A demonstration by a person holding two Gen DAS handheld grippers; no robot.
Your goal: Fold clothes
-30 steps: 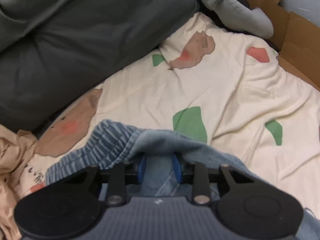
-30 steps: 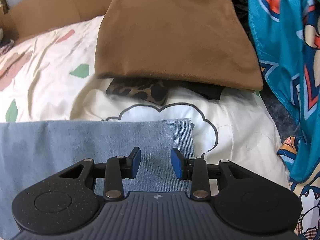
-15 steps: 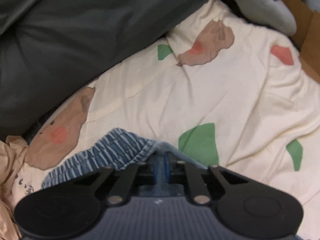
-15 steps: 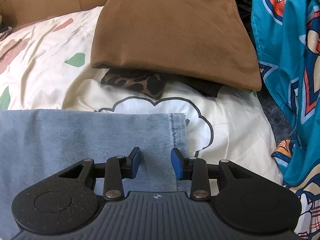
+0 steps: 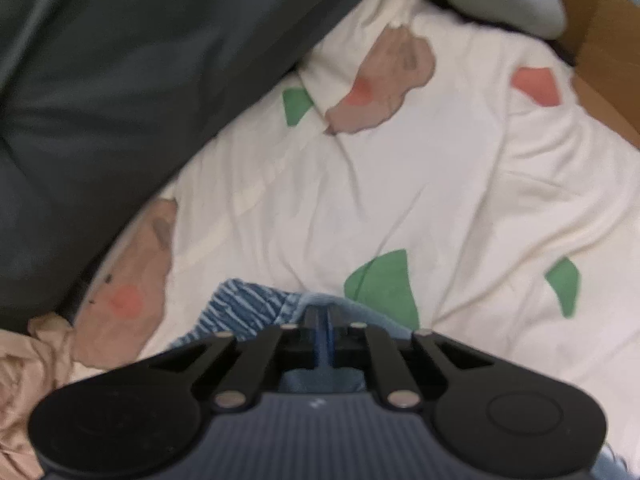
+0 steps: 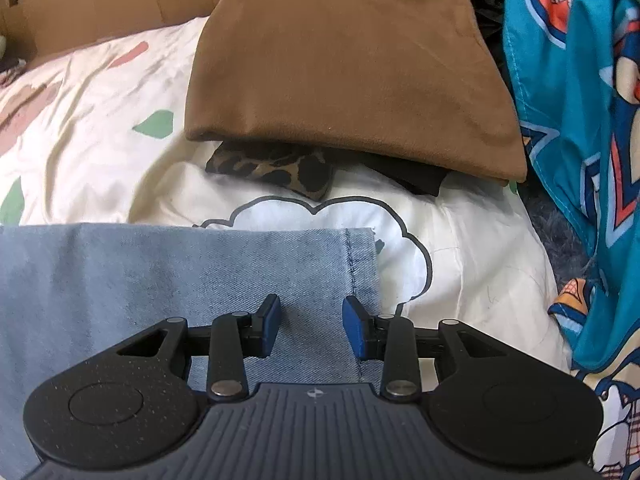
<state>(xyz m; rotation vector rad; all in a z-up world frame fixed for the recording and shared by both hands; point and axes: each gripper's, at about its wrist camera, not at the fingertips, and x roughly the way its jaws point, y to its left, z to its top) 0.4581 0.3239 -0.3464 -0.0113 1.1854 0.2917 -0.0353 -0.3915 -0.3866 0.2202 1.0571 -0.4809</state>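
Cream patterned bedding (image 5: 420,200) carries the jeans (image 6: 160,272). Nearest, the left gripper (image 5: 322,332) has just pressed its fingers together on the elasticated waistband, ready to lift; the right gripper (image 6: 310,326) hovers spread over the hem. Beyond lies a folded brown garment (image 6: 344,64).

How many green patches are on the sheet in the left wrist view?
3: one at upper left, one above the gripper, one at right. More may be hidden.
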